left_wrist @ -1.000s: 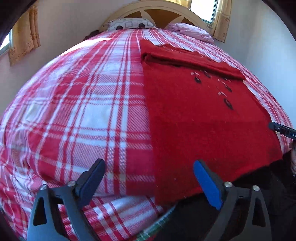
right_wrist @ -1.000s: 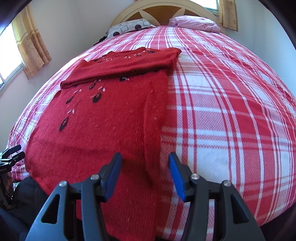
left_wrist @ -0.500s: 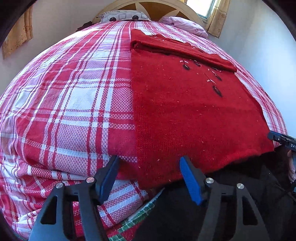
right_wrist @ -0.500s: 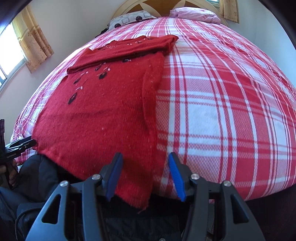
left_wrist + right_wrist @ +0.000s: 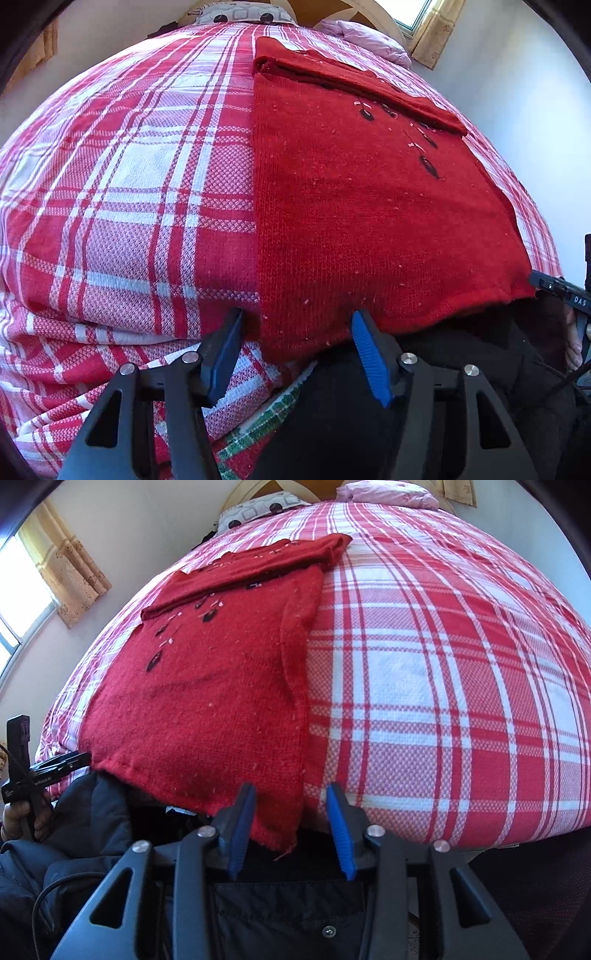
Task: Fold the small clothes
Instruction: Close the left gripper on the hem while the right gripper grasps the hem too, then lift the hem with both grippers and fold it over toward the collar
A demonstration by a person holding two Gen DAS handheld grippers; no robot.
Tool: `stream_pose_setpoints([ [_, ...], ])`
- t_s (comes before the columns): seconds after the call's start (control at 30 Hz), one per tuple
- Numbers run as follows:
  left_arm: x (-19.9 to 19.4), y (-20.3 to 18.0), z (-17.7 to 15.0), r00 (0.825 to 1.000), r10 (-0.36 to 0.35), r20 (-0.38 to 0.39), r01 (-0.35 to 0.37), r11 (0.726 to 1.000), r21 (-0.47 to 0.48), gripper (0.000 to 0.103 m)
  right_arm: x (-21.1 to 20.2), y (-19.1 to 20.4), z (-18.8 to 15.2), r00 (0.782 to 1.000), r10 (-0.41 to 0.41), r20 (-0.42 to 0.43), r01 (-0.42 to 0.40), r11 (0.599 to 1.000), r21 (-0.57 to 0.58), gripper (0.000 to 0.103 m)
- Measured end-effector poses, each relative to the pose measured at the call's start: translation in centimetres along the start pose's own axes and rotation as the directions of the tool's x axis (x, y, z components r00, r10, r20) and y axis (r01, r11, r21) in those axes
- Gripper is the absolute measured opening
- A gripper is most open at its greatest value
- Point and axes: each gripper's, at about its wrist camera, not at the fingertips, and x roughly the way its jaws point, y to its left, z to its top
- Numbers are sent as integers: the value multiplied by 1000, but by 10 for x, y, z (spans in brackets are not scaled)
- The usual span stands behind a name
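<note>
closing both tools, we straddle the red knitted sweater's (image 5: 369,206) hem corners: left tool (image 5: 295,350) and right tool (image 5: 290,825) spread, pads not yet pinching.

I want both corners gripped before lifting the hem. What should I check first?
1. Left gripper straddles the sweater corner: ok, jaws closing, pads not yet pressing.
2. Right gripper straddles the other corner: ok, jaws closing, not yet clamped.
3. Left jaws clear of the bedspread: cannot tell, one finger lies against it.
4. Sleeves folded across the top: ok.
5. Body lies flat: ok, apart from a ridge along one side.
</note>
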Motion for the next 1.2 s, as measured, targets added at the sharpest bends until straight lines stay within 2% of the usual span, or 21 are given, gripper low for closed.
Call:
stream_pose_setpoints([
  [0.1,1,4,0,1000,-26,-9,26,999,-19,40,0,2,-2,1000,26,-11,-26,1000,0,36],
  [0.17,3,6,0,999,-41,-17,40,999,-30,25,1,3,-4,999,46,-28,-46,999,-2,28],
  [0.2,3,6,0,999,-41,-16,41,999,-29,21,3,3,-5,998,46,-33,-47,999,-6,26],
  [0.27,1,5,-1,999,-38,-13,38,999,-12,10,8,3,-5,999,34,-41,-35,999,-9,15],
  [0.47,-19,2,1,998,-51,47,50,999,20,8,0,0,-6,996,88,-20,-88,996,-6,11],
  [0.63,-40,7,5,988,-113,107,113,994,11,7,-11,-10,-3,988,156,19,-157,987,30,10],
  [0.87,-66,11,9,950,-259,172,264,965,-4,7,-32,-16,3,961,258,97,-265,962,62,10],
  [1.07,-73,9,18,927,-310,209,319,948,-7,6,-45,-22,9,940,303,158,-321,942,101,10],
  [1.2,-83,12,28,906,-360,224,370,929,-7,6,-54,-26,21,915,345,209,-373,921,115,10],
])
